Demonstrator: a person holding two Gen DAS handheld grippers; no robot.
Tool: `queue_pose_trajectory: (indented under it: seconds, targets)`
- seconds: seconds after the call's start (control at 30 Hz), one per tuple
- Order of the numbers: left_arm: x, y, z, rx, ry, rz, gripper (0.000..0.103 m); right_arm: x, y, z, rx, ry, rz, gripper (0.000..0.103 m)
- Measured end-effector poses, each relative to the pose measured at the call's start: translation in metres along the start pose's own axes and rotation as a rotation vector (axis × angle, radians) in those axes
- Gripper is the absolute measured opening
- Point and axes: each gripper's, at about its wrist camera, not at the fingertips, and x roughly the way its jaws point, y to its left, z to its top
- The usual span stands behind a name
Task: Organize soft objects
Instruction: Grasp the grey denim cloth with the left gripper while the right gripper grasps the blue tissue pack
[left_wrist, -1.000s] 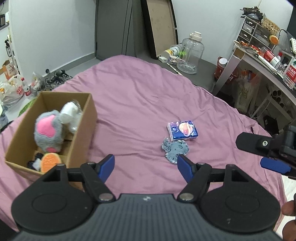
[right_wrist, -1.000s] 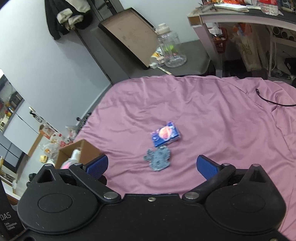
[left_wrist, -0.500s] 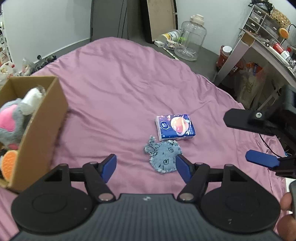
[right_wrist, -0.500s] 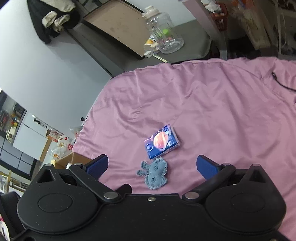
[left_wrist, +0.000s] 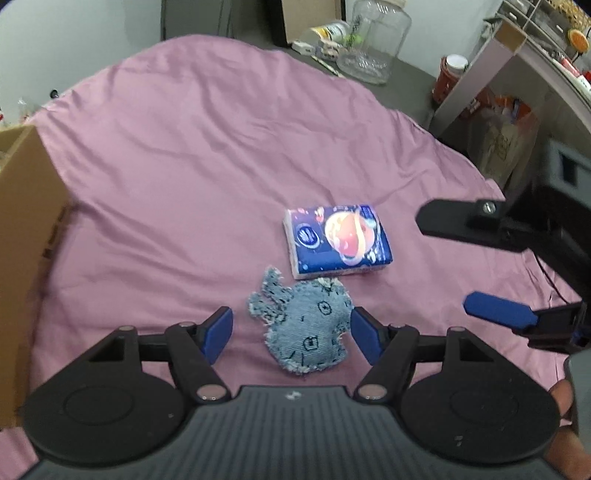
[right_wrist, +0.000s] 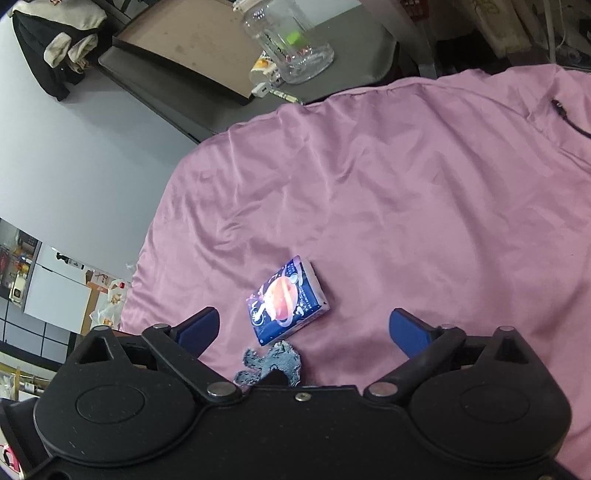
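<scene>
A bed covered with a pink-purple sheet (left_wrist: 192, 155) fills most of both views. Near its middle lies a small blue denim soft toy (left_wrist: 303, 328) with frayed edges and stitched marks, flat on the sheet. Just beyond it, touching or nearly touching its far edge, lies a blue tissue pack (left_wrist: 338, 240) printed with an orange planet.

The left gripper (left_wrist: 291, 334) hovers low over the bed with its blue-tipped fingers (left_wrist: 218, 332) spread wide, one on each side of the denim toy; whether they touch it is unclear. The fingers hold nothing.

The right gripper (right_wrist: 306, 328) is to the right in the scene, and its fingers (right_wrist: 410, 334) are also spread wide and hold nothing. In its own view the tissue pack (right_wrist: 286, 301) lies between the fingertips and a little beyond them, and the denim toy (right_wrist: 271, 363) is partly hidden behind the gripper body.

At the left edge of the left view stands the brown wall of a cardboard box (left_wrist: 26, 229) on the bed. On the grey floor beyond the bed stands a large clear plastic jar (left_wrist: 373, 40).
</scene>
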Motion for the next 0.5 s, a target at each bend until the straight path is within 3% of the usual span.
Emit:
queue_pose_trajectory:
  seconds: [0.13, 0.17, 0.27, 0.3, 0.5]
  targets:
    - [0.014, -0.002, -0.004, 0.001, 0.008, -0.002, 0.065, 0.005, -0.005, 0.003, 0.011, -0.009, -0.002, 0.087]
    - [0.015, -0.003, -0.005, 0.0, 0.0, -0.004, 0.06, 0.007, -0.006, 0.003, 0.013, -0.008, -0.003, 0.085]
    - [0.016, 0.001, -0.004, -0.034, -0.009, -0.052, 0.03, 0.015, -0.009, 0.003, 0.02, 0.006, -0.012, 0.079]
    - [0.015, 0.002, -0.002, -0.045, -0.007, -0.053, 0.027, 0.018, -0.009, 0.003, 0.018, 0.01, -0.011, 0.077]
    - [0.006, 0.013, 0.005, -0.104, -0.049, -0.108, 0.022, 0.031, -0.003, 0.002, -0.008, 0.026, -0.022, 0.075]
